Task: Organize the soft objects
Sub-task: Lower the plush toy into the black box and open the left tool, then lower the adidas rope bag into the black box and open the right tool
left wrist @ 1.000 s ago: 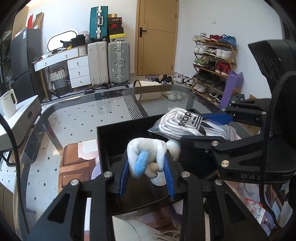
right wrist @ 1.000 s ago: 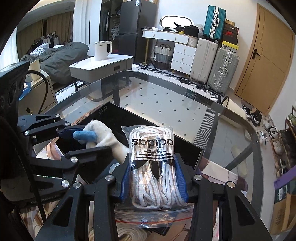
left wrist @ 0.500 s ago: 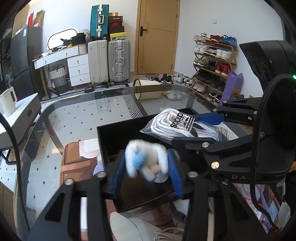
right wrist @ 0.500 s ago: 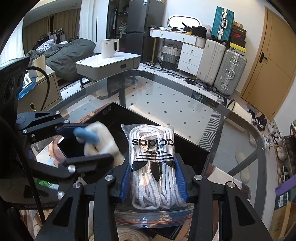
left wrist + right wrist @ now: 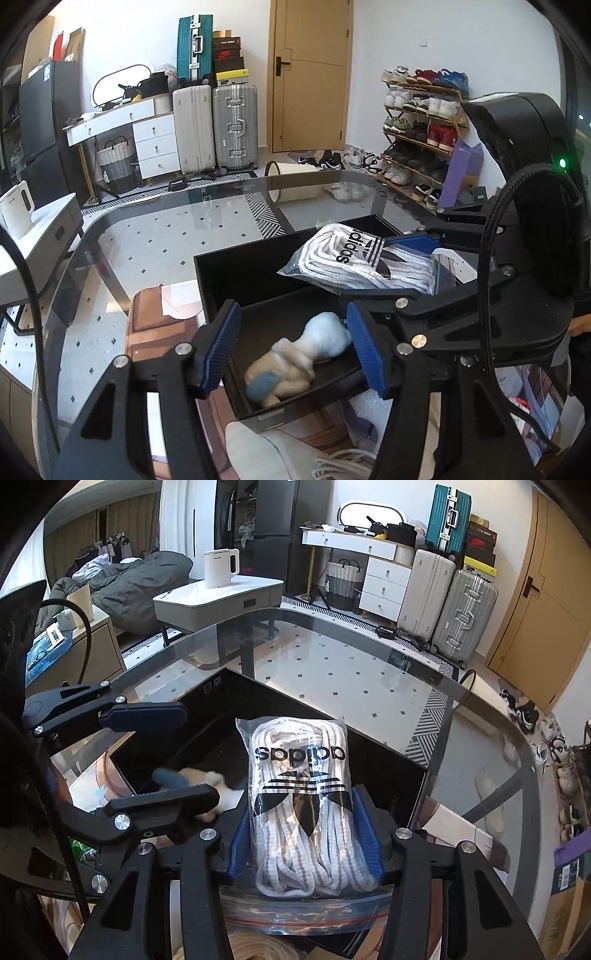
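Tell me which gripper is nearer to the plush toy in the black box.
Left. The left gripper hangs open right above the plush toy; the right gripper is off to one side, around the bag of laces.

Both views are bright and evenly lit by soft daylight, with no hard shadows. Beyond the left gripper (image 5: 293, 347), the glass tabletop (image 5: 177, 236) carries a pale sheen and mirrors the room faintly. Just below and between that gripper's fingers, the plush toy (image 5: 295, 363) is smeared by motion blur, while the fingers themselves stay sharp. Ahead of the right gripper (image 5: 306, 840), the plastic bag of laces (image 5: 301, 775) shows small glints on its film. Fisheye distortion bends straight lines strongly towards the edges, and black vignetting fills every corner.
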